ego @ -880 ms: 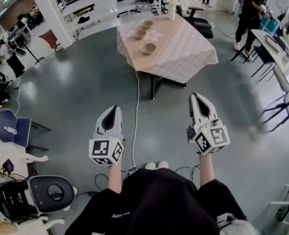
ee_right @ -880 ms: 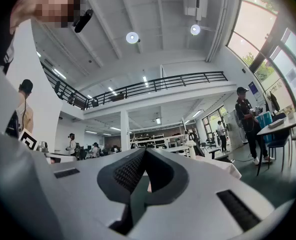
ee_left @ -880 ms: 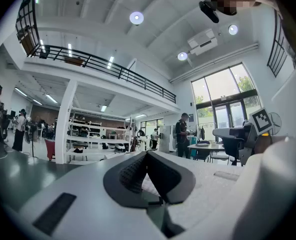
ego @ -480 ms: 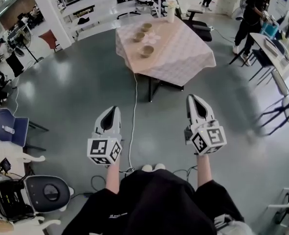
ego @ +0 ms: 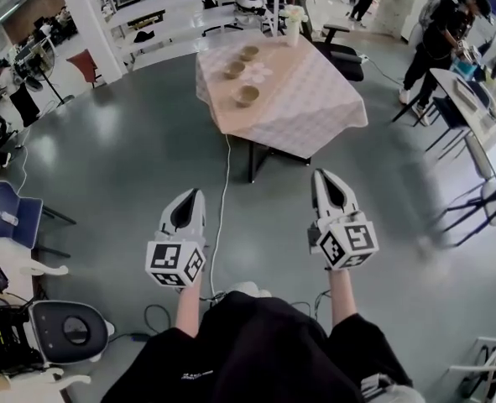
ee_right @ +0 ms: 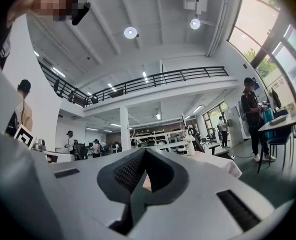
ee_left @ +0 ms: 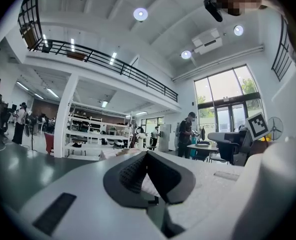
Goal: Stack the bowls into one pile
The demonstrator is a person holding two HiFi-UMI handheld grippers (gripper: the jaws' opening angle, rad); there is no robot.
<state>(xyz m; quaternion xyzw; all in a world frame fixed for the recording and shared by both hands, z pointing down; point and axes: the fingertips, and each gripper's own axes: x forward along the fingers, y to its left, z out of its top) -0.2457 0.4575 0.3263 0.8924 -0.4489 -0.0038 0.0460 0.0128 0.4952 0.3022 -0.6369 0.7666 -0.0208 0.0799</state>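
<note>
At the far left edge of the head view I see a blue chair [ego: 8,215] on the grey floor [ego: 122,158]. In the lower middle, my left gripper [ego: 194,195] is held out in front of the body on a bare forearm that comes up from the bottom of the frame. It lies level, its tip points up-frame, and its marker cube faces the camera. In the left gripper view the left gripper [ee_left: 147,155] has its jaws together: the dark pads meet at a point with nothing caught between them.

Just right of it, a thin cable [ego: 220,200] runs along the floor up to the bench [ego: 315,107], which stands in the upper middle under a checked cloth. The three bowls [ego: 233,70] stand apart from one another, unstacked, along the bench's left side, well apart from both grippers. A white vase [ego: 293,25] stands at the bench's far corner.

The right gripper [ego: 321,175] is held parallel to the left one and a little higher in the frame, with its forearm straight. In the right gripper view the right gripper [ee_right: 144,155] also has its jaws pressed together and empty. A person [ego: 449,36] stands at the upper right.
</note>
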